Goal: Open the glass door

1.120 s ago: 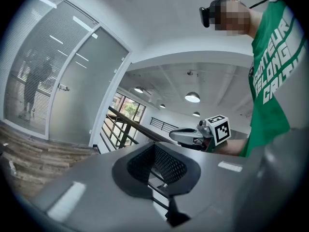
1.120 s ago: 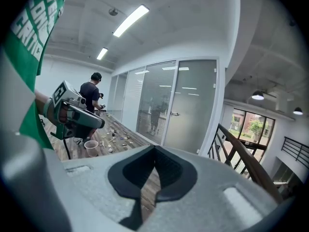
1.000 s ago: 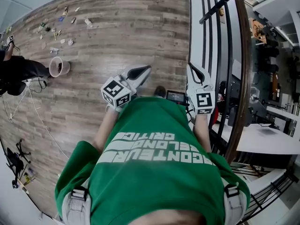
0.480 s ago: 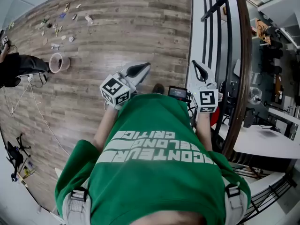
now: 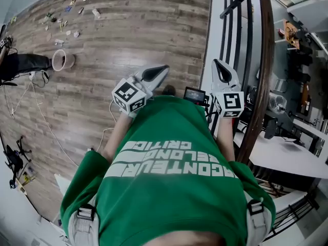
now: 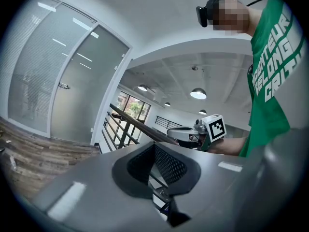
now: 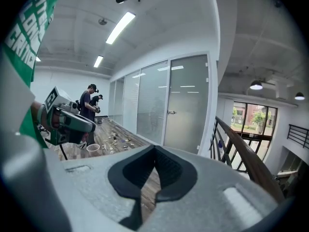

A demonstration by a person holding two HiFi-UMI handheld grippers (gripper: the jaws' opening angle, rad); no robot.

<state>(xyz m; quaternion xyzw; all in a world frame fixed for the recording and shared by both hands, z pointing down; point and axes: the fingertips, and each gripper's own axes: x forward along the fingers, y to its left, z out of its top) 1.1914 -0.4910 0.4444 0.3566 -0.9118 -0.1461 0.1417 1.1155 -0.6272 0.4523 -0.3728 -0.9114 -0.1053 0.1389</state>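
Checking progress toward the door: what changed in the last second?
The cup drifted up the head view, so the person moved or tilted slightly. The left gripper and right gripper rose slightly; both stay shut, empty, away from the glass door.

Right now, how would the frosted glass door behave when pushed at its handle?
The glass door is a tall framed panel, so it is probably heavy and rigid and would swing slowly. Its small handle looks like smooth metal, so it is likely slippery to grip.
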